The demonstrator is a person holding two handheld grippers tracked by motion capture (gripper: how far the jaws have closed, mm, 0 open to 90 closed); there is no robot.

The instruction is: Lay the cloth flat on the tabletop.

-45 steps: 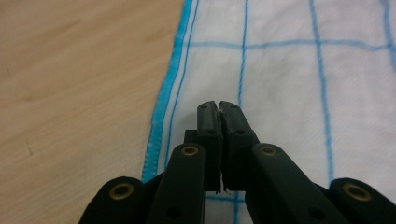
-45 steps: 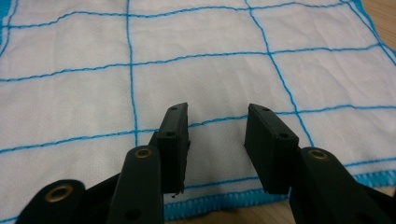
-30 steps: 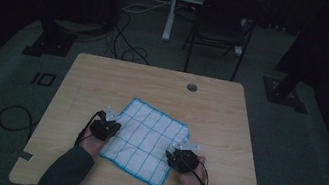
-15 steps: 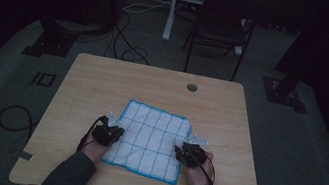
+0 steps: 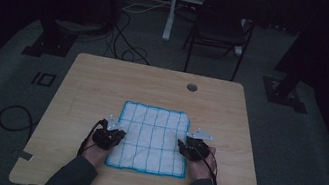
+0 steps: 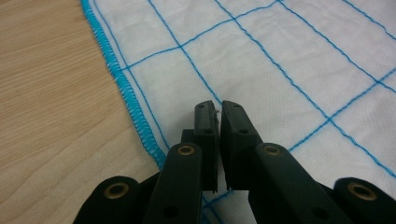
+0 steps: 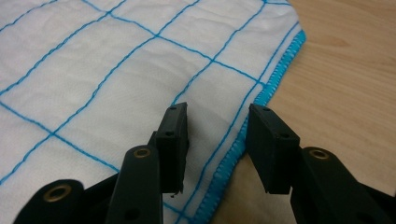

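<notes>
A white cloth point(image 5: 152, 138) with a blue grid and blue hem lies flat on the wooden table point(image 5: 104, 77), square to its edges. My left gripper point(image 5: 112, 132) rests over the cloth's left part, just inside the hem. In the left gripper view the cloth point(image 6: 280, 56) lies under my left gripper point(image 6: 217, 105). Its jaws stand almost together, having just parted to a thin slit with no cloth in it. My right gripper point(image 5: 192, 147) is at the cloth's right edge. In the right gripper view my right gripper point(image 7: 217, 114) is open, astride the hem of the cloth point(image 7: 93, 70).
A round cable hole point(image 5: 192, 87) sits in the table's far side. A dark chair point(image 5: 221, 28) and a white stand point(image 5: 172, 7) are on the floor beyond the table. Cables point(image 5: 16, 118) lie on the floor at the left.
The cloth lay slanted across the table and now lies square to it. My right gripper has moved away from the person and to the right along the cloth's edge. The left gripper shifted slightly.
</notes>
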